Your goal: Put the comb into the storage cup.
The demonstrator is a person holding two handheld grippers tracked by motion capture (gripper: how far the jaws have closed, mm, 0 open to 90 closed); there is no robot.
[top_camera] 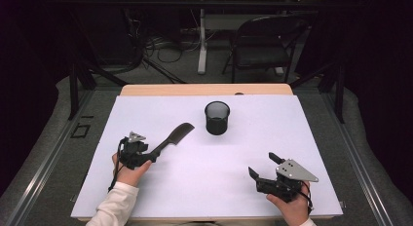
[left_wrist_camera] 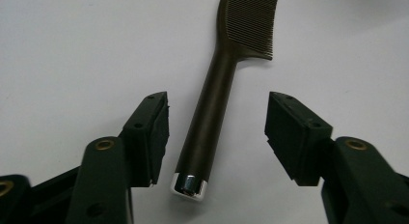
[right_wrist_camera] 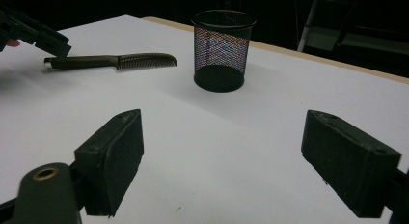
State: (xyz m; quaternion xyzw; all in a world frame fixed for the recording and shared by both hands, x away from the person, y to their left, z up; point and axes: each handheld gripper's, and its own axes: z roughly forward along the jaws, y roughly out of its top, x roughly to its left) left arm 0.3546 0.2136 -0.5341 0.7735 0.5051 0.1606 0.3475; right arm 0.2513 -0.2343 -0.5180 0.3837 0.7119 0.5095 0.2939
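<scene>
The white tabletop (top_camera: 209, 172) takes up most of the scene, with a strip of bare wood showing along its far edge; its near edge is cut off at the bottom of the high view, where only the person's hands and the ends of white sleeves come in. Beyond it the room falls away into darkness, and a folding chair (top_camera: 265, 43) and a tangle of cables on the floor are hard to pick out.

Toward the far middle stands a black mesh pen cup (top_camera: 216, 117), upright; from above its inside is too dark to read.

Left of the cup and apart from it, a dark comb (top_camera: 173, 137) lies flat on the tabletop, teeth end toward the cup. From above, its handle end disappears under the left hand-held gripper (top_camera: 152, 155). The left gripper view makes this plain: the handle with its shiny metal cap (left_wrist_camera: 189, 184) lies between the two jaws, which stand released, with clear gaps on both sides, neither pad touching it. The tip of the comb's toothed head is cut off at the top of that view.

The right hand-held gripper (top_camera: 264, 166) rests near the front right, well apart from the comb and cup, jaws spread wide with nothing but bare tabletop between them.
</scene>
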